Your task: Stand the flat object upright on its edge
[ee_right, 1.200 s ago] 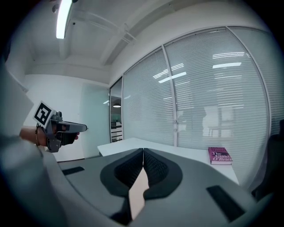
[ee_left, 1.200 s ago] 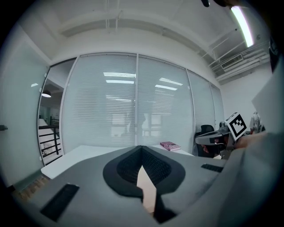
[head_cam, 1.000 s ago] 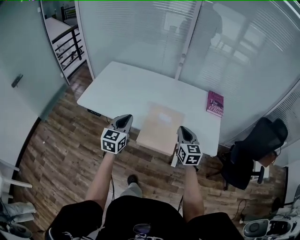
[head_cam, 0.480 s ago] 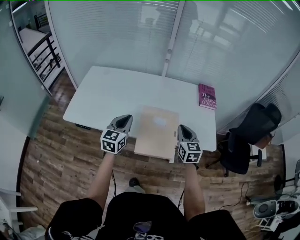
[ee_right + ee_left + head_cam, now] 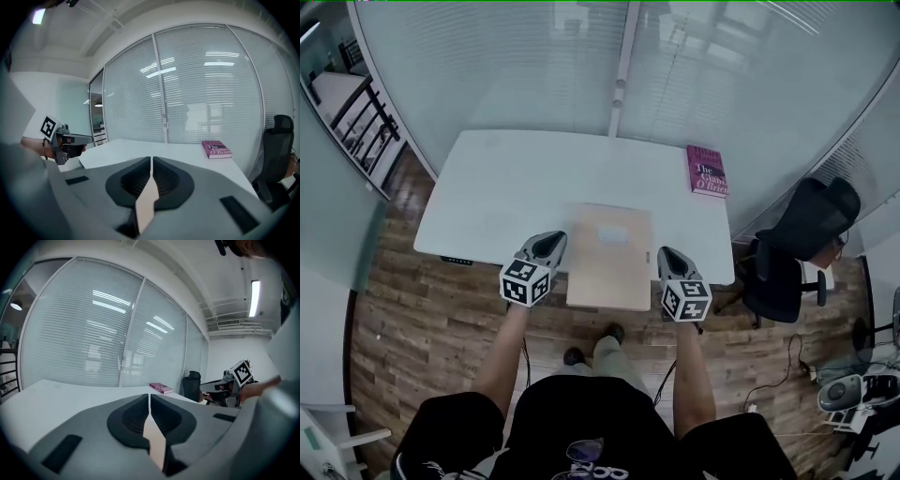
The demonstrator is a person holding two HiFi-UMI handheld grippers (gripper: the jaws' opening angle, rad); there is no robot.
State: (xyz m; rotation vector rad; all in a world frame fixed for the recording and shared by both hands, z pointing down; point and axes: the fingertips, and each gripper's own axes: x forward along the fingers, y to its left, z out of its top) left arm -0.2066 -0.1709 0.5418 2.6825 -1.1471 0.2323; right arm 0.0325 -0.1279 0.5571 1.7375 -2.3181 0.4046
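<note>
A magenta book (image 5: pixel 708 171) lies flat at the far right corner of the white table (image 5: pixel 506 197); it also shows in the left gripper view (image 5: pixel 161 388) and the right gripper view (image 5: pixel 216 149). A flat tan board (image 5: pixel 609 255) lies at the table's front middle. My left gripper (image 5: pixel 550 241) hovers at the front edge just left of the board, shut and empty. My right gripper (image 5: pixel 669 255) hovers just right of the board, also shut and empty. In each gripper view the jaws meet with nothing between them, left (image 5: pixel 149 400) and right (image 5: pixel 151 162).
Glass walls with blinds (image 5: pixel 581 66) stand right behind the table. A black office chair (image 5: pixel 797 248) sits off the table's right end. Wooden floor (image 5: pixel 412 319) surrounds the table; the person's legs stand at its front edge.
The person has stepped up to the table, and both grippers have sunk toward its front edge on either side of the tan board. Both stay shut.
</note>
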